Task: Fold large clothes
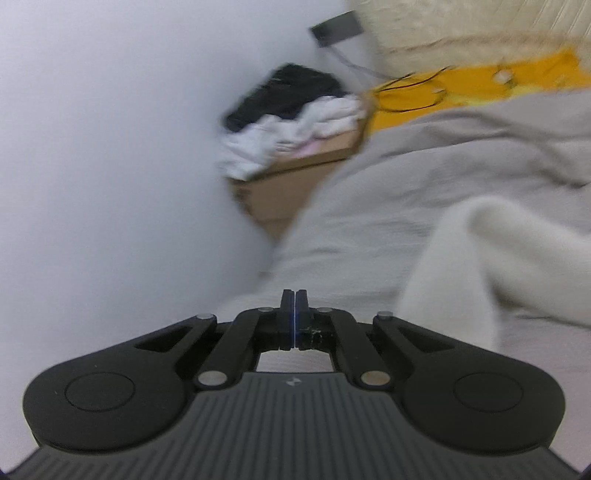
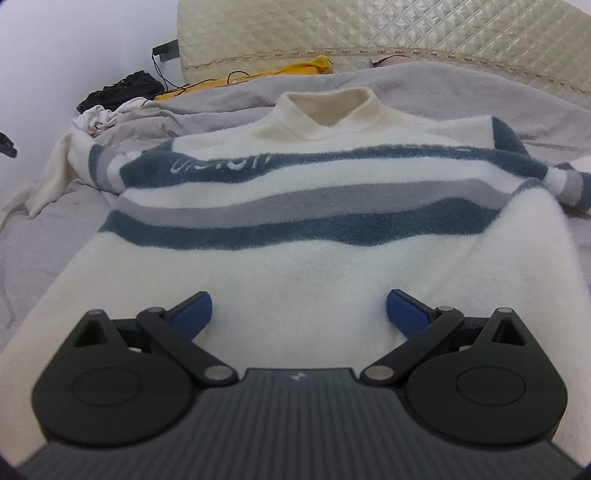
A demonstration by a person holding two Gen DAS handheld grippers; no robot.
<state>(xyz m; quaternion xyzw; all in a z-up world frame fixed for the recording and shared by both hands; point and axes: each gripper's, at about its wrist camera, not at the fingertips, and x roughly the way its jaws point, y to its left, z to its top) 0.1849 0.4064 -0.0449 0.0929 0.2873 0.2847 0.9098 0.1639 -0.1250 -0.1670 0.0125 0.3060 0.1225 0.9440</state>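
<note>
We've got open bed cover (image 2: 33, 236) to the left of the sweater (image 2: 295, 266), and a strip more past its right sleeve (image 2: 569, 184). Straight ahead the quilted headboard (image 2: 406, 33) closes things off, with a yellow cloth (image 2: 295, 70) and black cables (image 2: 207, 83) lying along its foot. On the left the white wall (image 1: 110, 147) sits close, and a cardboard box (image 1: 291, 184) heaped with clothes (image 1: 291, 125) fills that corner.

The left wrist view is motion-blurred: the heap of clothes (image 1: 291, 122) in the cardboard box (image 1: 295, 177) smears together. The sweater (image 2: 295, 229) loses its right sleeve at the frame edge, and its chest lettering (image 2: 221, 164) is unreadable.
</note>
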